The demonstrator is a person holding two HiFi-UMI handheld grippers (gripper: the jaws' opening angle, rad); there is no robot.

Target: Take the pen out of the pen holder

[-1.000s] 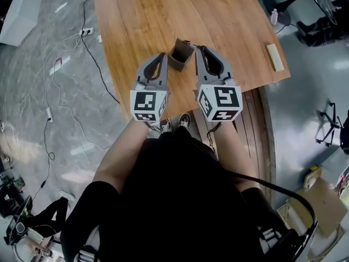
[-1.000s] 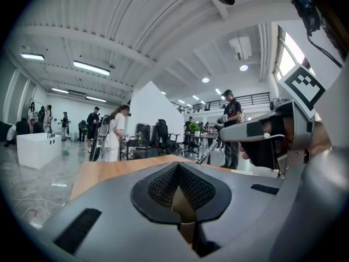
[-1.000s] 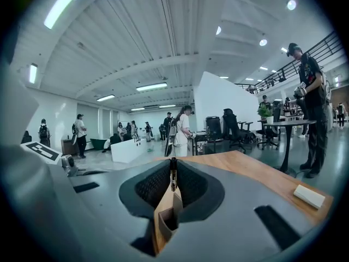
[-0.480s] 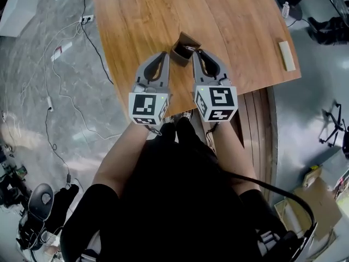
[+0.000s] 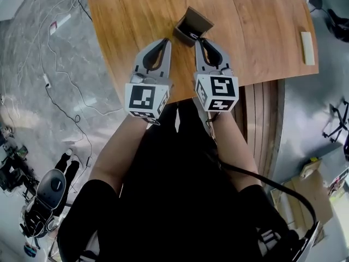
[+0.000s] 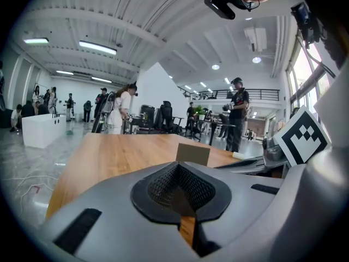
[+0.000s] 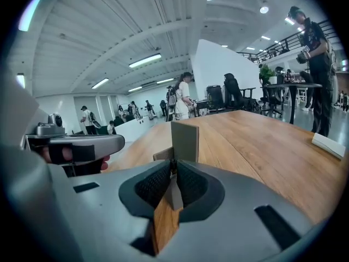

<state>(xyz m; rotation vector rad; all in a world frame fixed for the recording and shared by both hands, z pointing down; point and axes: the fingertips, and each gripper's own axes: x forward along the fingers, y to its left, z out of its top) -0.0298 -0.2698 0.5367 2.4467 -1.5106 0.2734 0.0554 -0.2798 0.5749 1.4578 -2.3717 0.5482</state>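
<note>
a: two things worry me here. first, the right gripper has its jaws drawn almost together on a thin dark thing at the mouth of the pen holder. i take it for the pen, but so little of it shows that i am not sure.

b: and the second?

a: nothing steadies the holder. the left gripper has its jaws closed with nothing between them, and it hangs just beside the holder without touching it.

b: so if the right one pulls now?

a: i think the holder, which looks light, could come along with the pen, or fall over on the table. the pen may rub against the wall as it comes out.

b: can the grip itself fail?

a: maybe. the hold is only at the tips, on a very thin thing, so the pen may slip or turn between the pads. from the head view i cannot tell if the holder stands flat or leans, and a leaning holder makes this worse.
</note>
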